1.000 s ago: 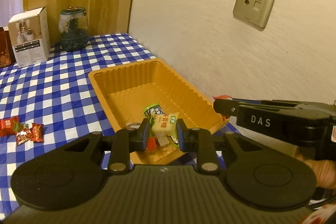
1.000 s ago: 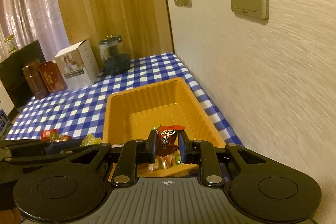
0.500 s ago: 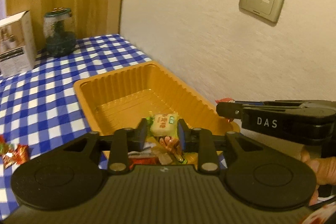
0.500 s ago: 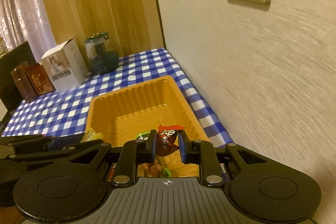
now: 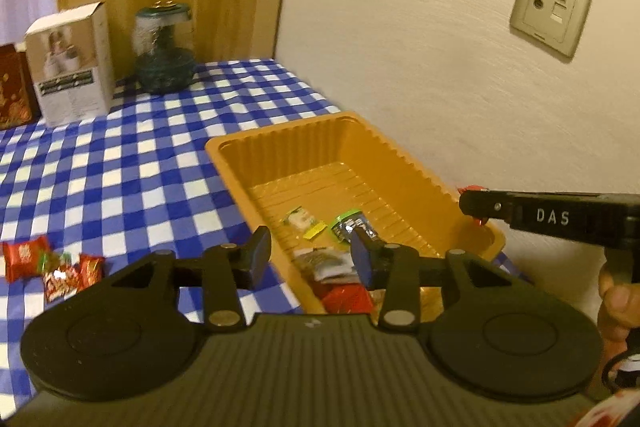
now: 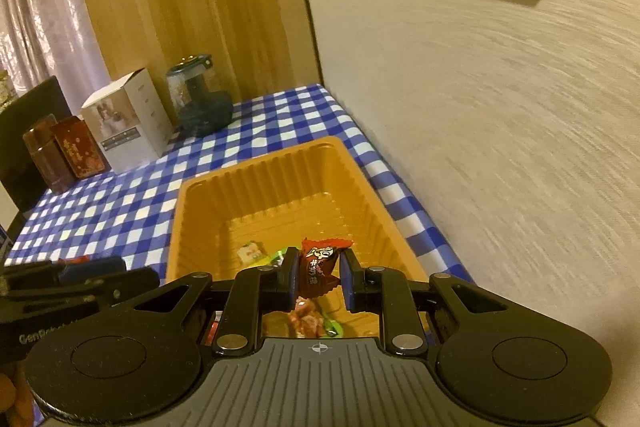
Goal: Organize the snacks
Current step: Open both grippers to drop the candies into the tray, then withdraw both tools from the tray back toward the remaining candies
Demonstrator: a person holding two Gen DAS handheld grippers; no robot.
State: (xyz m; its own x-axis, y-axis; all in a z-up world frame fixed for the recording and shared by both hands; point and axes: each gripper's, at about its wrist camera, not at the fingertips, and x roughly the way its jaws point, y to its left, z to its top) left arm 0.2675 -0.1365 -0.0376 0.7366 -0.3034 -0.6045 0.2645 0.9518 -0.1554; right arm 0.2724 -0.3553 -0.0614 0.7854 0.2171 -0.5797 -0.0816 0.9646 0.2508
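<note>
Blue-and-white checked tablecloth on a table pushed into a corner, textured cream wall on the right with wall sockets, wood panel behind. Orange plastic tray sits on the cloth just beside the wall, long side parallel to it.

Left gripper – tongs spread wide, nothing between them, hovering over the near left rim of the tray. Below it in the tray: a pale yellow-green snack packet, a green-capped dark packet, a grey-white wrapper and a red one, all bunched at the near end. Far end of the tray is bare ribbed floor.

Right gripper – over the near end of the tray, tongs closed on a red-brown snack packet held upright; left pad touches it, right pad looks just off the wrapper edge, hard to be sure. More wrappers visible under it in the tray.

On the cloth, left of the tray and well apart: three red candy packets in a loose cluster.

Back of table: white carton, glass jar with dark contents, dark red tins to the left.
</note>
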